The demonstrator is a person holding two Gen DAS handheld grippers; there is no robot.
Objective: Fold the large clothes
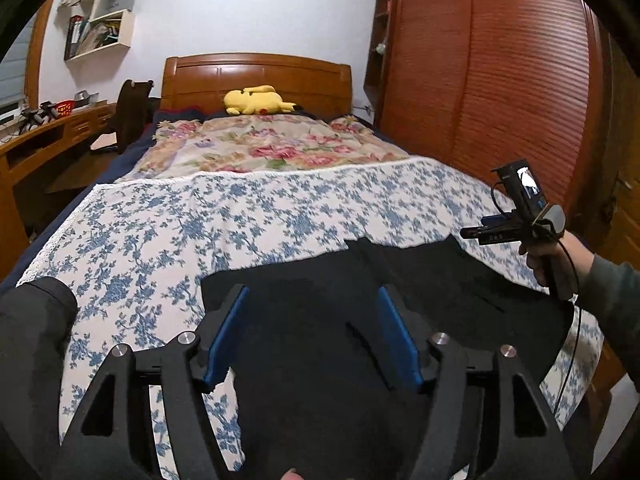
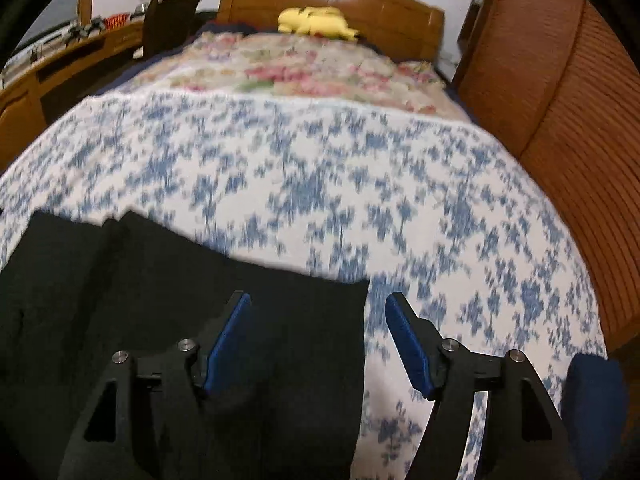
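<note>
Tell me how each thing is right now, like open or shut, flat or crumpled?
left gripper: open, holding nothing, over the black garment.
right gripper: open, holding nothing, at the garment's right edge.
black garment: lying spread on the bed, not held.
blue floral sheet: spread flat.
yellow plush toy: lying by the headboard.
wardrobe door: shut.

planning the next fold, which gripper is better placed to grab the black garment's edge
Right. The right gripper is open astride the black garment's side edge; the left gripper hovers open above its middle.
</note>
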